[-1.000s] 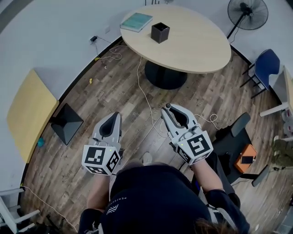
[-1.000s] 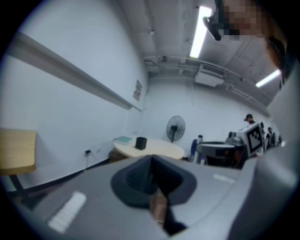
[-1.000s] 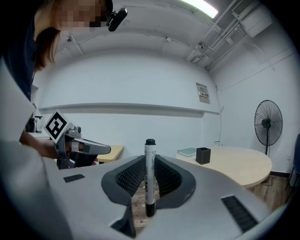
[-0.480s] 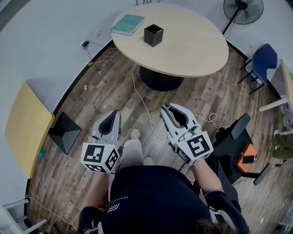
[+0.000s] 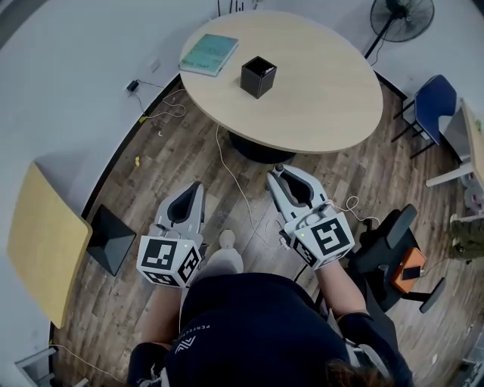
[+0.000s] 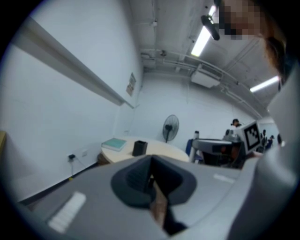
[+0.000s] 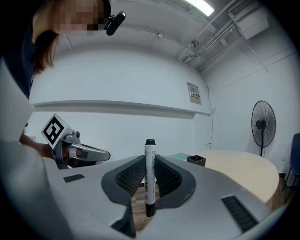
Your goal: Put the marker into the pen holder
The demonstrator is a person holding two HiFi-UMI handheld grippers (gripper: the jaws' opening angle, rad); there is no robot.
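A black square pen holder (image 5: 258, 76) stands on the round wooden table (image 5: 318, 83) ahead, beside a teal book (image 5: 209, 54). My right gripper (image 5: 281, 175) is shut on a white marker (image 7: 149, 176) with a black cap, held upright between the pads over the floor, short of the table's near edge. In the right gripper view the pen holder (image 7: 196, 161) shows far off to the right of the marker. My left gripper (image 5: 195, 189) hangs level with it on the left, its jaws closed together on nothing (image 6: 151, 161). From there the pen holder (image 6: 139, 148) lies straight ahead.
A cable (image 5: 227, 159) trails over the wood floor under the table. A standing fan (image 5: 399, 17) and a blue chair (image 5: 436, 102) are at the right, a black office chair (image 5: 386, 242) close by my right side. A yellow table (image 5: 38, 242) and a dark stand (image 5: 110, 238) are at the left.
The table and pen holder have come nearer as the person steps forward. Both grippers keep their pose, the right one still holding the marker.
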